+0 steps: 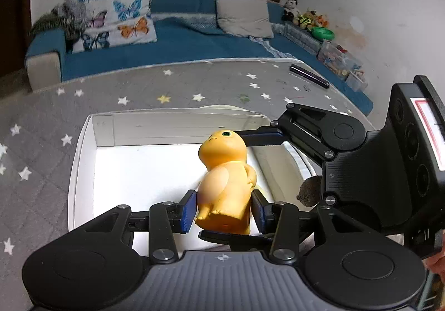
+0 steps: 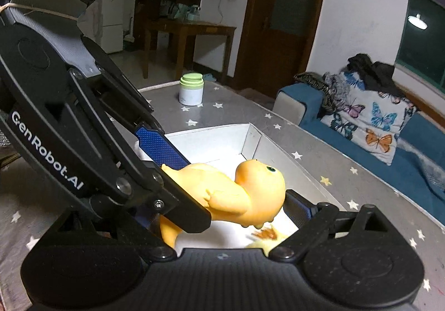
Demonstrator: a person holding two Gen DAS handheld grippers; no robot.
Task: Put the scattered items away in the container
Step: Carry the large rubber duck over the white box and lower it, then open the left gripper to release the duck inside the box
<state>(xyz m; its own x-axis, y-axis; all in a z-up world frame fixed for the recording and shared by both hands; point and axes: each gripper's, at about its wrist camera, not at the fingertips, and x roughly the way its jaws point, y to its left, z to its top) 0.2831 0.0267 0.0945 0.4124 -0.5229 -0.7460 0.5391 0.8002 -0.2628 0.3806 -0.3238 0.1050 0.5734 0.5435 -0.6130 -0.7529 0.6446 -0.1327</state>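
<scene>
The orange toy (image 1: 225,180) is a rounded figure with a green eye, and it sits pinched at its lower body between the two blue pads (image 1: 187,210) of the left claw (image 1: 224,212). It hangs above the bright white floor of the open white box (image 1: 83,160), head pointing away from the claw. In the right wrist view the same toy (image 2: 244,194) lies tilted, head toward the far corner of the box (image 2: 250,138).

The right claw (image 1: 256,180) comes in from the right of the left claw. Its fingers are spread wide, one blue pad (image 1: 262,137) just beside the toy's head and the other finger low under the toy's base. In its own view the right claw (image 2: 222,208) straddles the toy, with one pad (image 2: 299,206) near the head; whether either pad touches the toy is hard to tell.

A brown fuzzy ball (image 1: 310,191) shows to the right of the left claw, partly hidden behind the right claw's body. Just ahead of the right claw, on the box floor, lies a small blurred brown and yellow thing (image 2: 265,236) that cannot be made out.

The box rests on a bench with a grey cover printed with stars (image 1: 139,88). Far ahead and to the right of the left claw a dark pen-like stick (image 1: 308,76) lies on the bench. Ahead of the right claw, past the box, stands a white jar with a green lid (image 2: 191,89). Beyond the bench is a blue sofa (image 1: 180,41) with a butterfly pillow (image 1: 114,19).
</scene>
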